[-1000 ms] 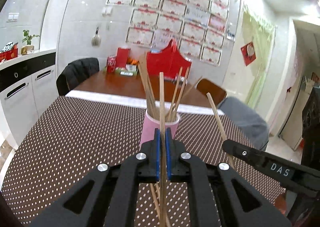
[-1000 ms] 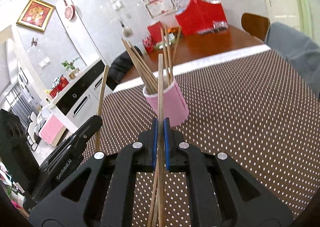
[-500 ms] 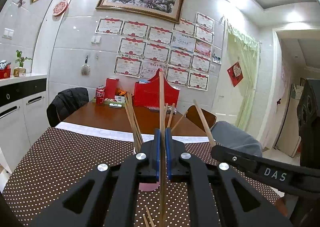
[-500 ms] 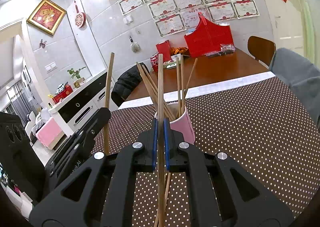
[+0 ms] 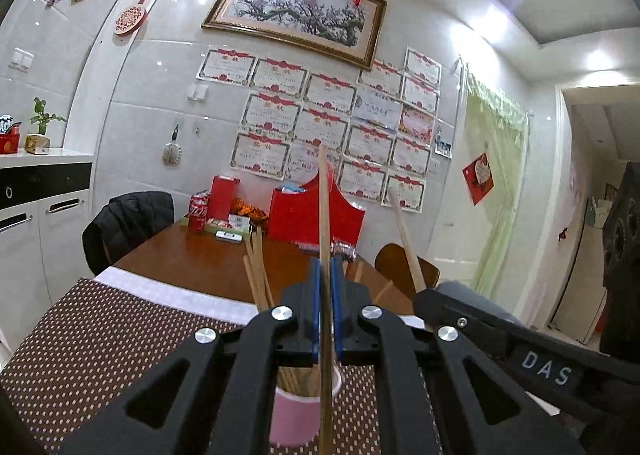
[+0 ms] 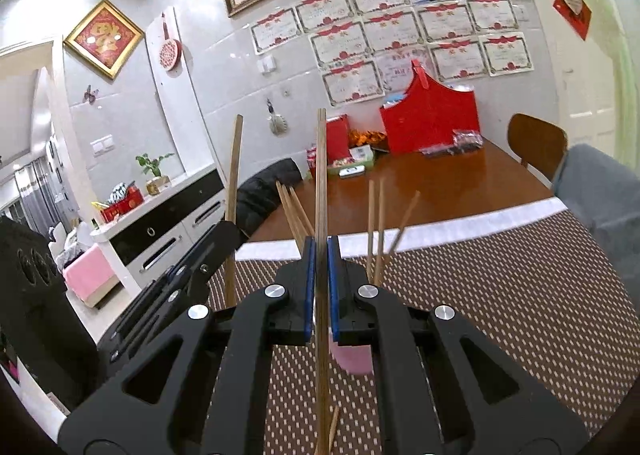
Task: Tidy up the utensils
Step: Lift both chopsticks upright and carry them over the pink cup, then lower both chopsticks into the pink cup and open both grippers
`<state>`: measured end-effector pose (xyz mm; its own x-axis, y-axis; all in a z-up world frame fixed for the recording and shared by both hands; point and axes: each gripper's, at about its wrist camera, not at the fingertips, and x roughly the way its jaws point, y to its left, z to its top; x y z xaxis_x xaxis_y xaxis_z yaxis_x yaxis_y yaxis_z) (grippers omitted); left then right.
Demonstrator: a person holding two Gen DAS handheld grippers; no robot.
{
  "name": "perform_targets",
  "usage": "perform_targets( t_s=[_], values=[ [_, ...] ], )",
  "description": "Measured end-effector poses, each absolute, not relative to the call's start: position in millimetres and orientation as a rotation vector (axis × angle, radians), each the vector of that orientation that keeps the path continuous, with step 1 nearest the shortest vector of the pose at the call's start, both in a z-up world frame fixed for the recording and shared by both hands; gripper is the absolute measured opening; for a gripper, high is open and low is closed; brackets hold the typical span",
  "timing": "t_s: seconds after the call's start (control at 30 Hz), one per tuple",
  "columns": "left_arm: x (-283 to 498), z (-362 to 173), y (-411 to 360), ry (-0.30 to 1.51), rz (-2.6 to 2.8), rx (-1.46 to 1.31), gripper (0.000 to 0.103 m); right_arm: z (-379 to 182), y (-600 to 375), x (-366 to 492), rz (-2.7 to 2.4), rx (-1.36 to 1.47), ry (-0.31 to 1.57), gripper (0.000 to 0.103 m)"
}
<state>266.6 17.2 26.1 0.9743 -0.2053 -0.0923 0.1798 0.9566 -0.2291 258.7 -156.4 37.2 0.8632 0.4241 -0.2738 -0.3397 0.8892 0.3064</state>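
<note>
In the left wrist view my left gripper (image 5: 325,273) is shut on one upright wooden chopstick (image 5: 323,195). It hangs just above and in front of the pink cup (image 5: 294,417), which holds several chopsticks. To its right, my right gripper (image 5: 424,297) grips another chopstick (image 5: 406,239). In the right wrist view the right gripper (image 6: 321,251) is shut on its chopstick (image 6: 321,175). The pink cup (image 6: 352,355) is mostly hidden behind its fingers. At the left, the left gripper (image 6: 228,231) carries its chopstick (image 6: 234,183). A loose chopstick (image 6: 334,425) lies on the cloth.
The brown dotted tablecloth (image 6: 500,315) covers the near part of a wooden table (image 5: 192,255). At the far end stand a red box (image 5: 304,215) and drink cans (image 5: 198,215). A chair with a black jacket (image 5: 128,223) is at the left and a wooden chair (image 6: 536,143) at the right.
Both grippers have risen with their chopsticks and tipped up. The pink cup has dropped low in both views and more of the wall shows.
</note>
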Motion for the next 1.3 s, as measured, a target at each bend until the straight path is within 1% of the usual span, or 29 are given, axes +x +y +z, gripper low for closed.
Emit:
perform_targets(
  t_s=[0.33, 0.47, 0.73, 0.83, 1.03, 1.3],
  values=[
    [324.8, 21.6, 20.6, 0.082, -0.159, -0.263, 0.006, 26.1, -168.5, 317.7, 0.412, 0.328, 0.246, 0.006],
    [342.3, 19.8, 23.1, 0.063, -0.156, -0.303, 0.006, 20.8, -173.3, 337.2, 0.405, 0.361, 0.169, 0.006],
    [358.3, 16.9, 17.5, -0.020, -0.127, -0.270, 0.006, 9.8, -175.7, 359.4, 0.443, 0.408, 0.034, 0.006],
    [364.7, 11.5, 17.7, -0.046, -0.119, -0.268, 0.006, 4.3, -170.2, 362.5, 0.442, 0.371, -0.007, 0.006],
    [379.7, -2.2, 17.9, -0.001, -0.099, -0.272, 0.006, -11.6, -167.9, 374.5, 0.434, 0.397, -0.007, 0.007],
    [375.7, -21.6, 20.7, 0.053, -0.084, -0.251, 0.006, -25.5, -161.4, 370.8, 0.422, 0.353, 0.051, 0.007]
  ],
)
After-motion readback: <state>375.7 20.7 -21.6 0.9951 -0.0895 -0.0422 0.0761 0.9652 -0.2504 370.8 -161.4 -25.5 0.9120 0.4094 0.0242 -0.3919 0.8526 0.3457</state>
